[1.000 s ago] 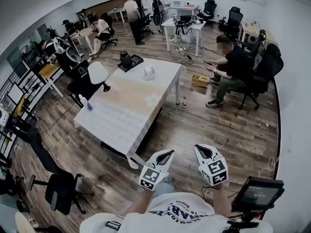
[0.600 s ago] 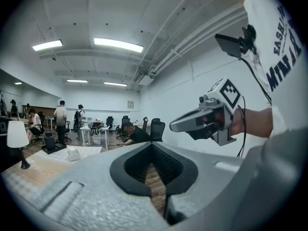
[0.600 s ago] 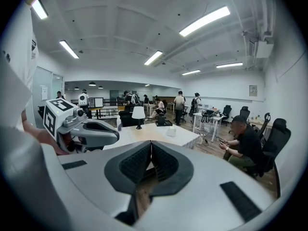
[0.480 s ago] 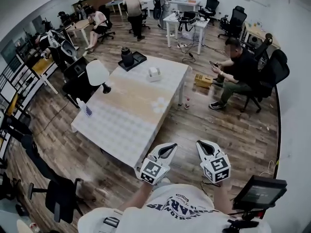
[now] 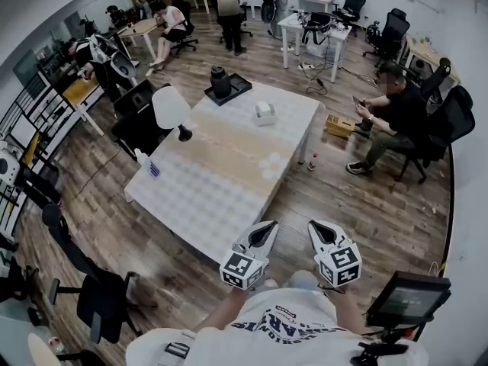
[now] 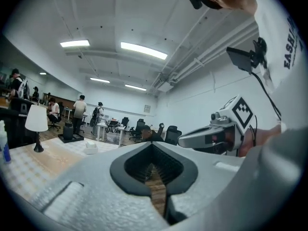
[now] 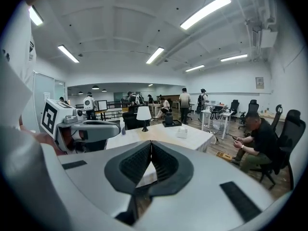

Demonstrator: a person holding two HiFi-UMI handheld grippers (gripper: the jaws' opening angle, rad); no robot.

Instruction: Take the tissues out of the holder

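Observation:
The tissue holder (image 5: 265,113) is a small white box on the far half of the long table (image 5: 206,193). It shows small in the left gripper view (image 6: 91,148) and in the right gripper view (image 7: 182,132). Both grippers hang close to my chest, well short of the table's near corner. My left gripper (image 5: 268,226) is shut with nothing in it, its tips meeting (image 6: 153,144). My right gripper (image 5: 314,225) is also shut and empty (image 7: 150,143). Each gripper sees the other beside it.
On the table stand a white lamp (image 5: 172,111), a black tray with a dark jug (image 5: 223,86), a spray bottle (image 5: 149,165) and a small white crumpled patch (image 5: 271,165). A person sits at the right (image 5: 393,117). Office chairs (image 5: 95,300) surround the table; a monitor (image 5: 404,300) is at lower right.
The table has shifted right and a little nearer in the head view. Both grippers stay shut and together near my chest.

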